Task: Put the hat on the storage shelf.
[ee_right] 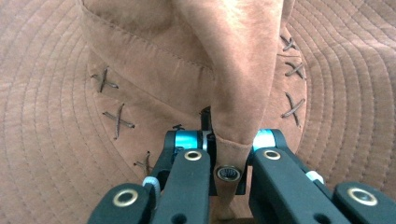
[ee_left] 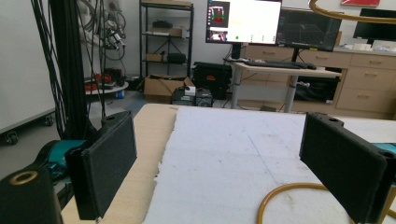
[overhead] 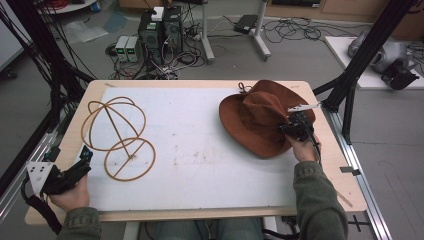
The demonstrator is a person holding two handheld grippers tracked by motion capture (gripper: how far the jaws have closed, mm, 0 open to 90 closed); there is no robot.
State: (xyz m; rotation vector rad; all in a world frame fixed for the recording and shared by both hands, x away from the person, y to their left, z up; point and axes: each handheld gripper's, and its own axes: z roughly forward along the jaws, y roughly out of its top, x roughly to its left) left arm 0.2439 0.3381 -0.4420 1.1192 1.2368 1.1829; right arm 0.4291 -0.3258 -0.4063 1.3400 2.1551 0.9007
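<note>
A brown suede hat (overhead: 255, 117) with a wide stitched brim lies on the right side of the white mat. My right gripper (overhead: 291, 128) is on its near right side, shut on a pinched fold of the crown (ee_right: 238, 84); in the right gripper view the right gripper (ee_right: 229, 156) has that fold squeezed between its jaws. A tan wire hat stand (overhead: 118, 134), made of rings and arcs, stands on the left of the mat. My left gripper (overhead: 83, 163) is held just near-left of it, open and with nothing in it. In the left gripper view the left gripper (ee_left: 224, 165) faces the stand's base ring (ee_left: 280, 196).
The white mat (overhead: 200, 150) covers most of the wooden table (overhead: 200, 215). Black frame posts (overhead: 367, 45) rise at the right and left edges. Computer boxes and cables (overhead: 160, 32) sit on the floor beyond the far edge. A desk with monitors (ee_left: 245, 21) stands farther off.
</note>
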